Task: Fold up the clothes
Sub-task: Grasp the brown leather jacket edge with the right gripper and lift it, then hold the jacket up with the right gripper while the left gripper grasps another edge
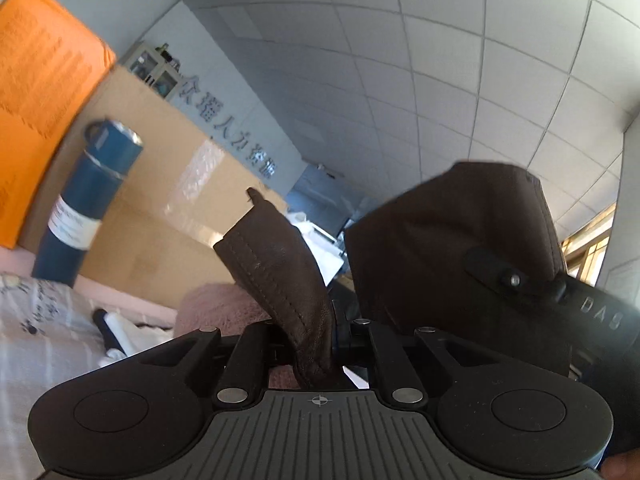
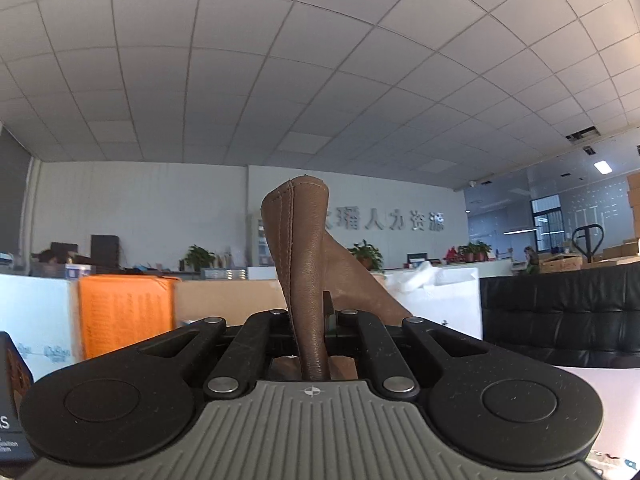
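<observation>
Brown leather garment (image 1: 280,276) fills the middle of both wrist views, its stitched seam running up from between the jaws. The left hand-held gripper (image 1: 316,344) is closed tight on a folded edge of the leather, which stands up out of the jaws and leans left. To the right in that view the right hand-held gripper (image 1: 516,280) is seen from the side, with a broad dark flap of the same garment draped over and behind it. On the far left stand a blue insulated bottle (image 1: 88,200) with a white label, an orange box (image 1: 44,96) and a cardboard box (image 1: 160,184); white printed fabric (image 1: 36,320) and a pink fluffy cloth (image 1: 216,308) lie low on the left.

In the right wrist view the right hand-held gripper (image 2: 320,332) is likewise clamped narrow on a seamed fold of the leather (image 2: 304,264), which rises upright above the jaws. Behind it are the orange box (image 2: 124,312), potted plants (image 2: 198,258), a wall with grey lettering (image 2: 384,220) and, at the right, a black sofa (image 2: 560,312). Both views look mostly at a tiled ceiling (image 2: 280,60), so the garment is held up in the air.
</observation>
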A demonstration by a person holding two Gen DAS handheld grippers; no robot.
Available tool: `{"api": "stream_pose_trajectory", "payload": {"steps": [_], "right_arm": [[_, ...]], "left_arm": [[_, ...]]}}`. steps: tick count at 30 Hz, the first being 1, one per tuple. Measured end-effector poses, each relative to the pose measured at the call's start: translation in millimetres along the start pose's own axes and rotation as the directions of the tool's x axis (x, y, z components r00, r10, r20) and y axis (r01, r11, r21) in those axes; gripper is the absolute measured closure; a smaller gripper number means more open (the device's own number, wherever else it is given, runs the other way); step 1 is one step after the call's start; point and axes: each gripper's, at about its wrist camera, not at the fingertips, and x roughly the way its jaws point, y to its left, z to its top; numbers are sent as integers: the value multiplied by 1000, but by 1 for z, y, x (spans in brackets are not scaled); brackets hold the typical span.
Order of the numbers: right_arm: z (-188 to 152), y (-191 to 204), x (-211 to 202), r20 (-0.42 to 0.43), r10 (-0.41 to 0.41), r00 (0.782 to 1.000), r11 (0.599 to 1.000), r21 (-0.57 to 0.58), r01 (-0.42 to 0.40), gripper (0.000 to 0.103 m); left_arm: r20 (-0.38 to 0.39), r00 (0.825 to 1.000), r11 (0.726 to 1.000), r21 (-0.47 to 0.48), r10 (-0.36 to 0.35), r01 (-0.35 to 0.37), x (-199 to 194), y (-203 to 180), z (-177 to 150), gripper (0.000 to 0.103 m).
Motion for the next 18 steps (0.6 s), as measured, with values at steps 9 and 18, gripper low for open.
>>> {"api": "stream_pose_trajectory", "payload": {"steps": [9, 18], "right_arm": [[28, 54, -20, 99, -13, 995, 1000, -13, 15, 99], [45, 76, -36, 145, 15, 989, 998, -61, -6, 99]], "left_arm": [[-55, 998, 999, -3, 40, -40, -25, 28, 21, 92], [-293, 950, 972, -172, 106, -161, -53, 66, 3, 24]]}}
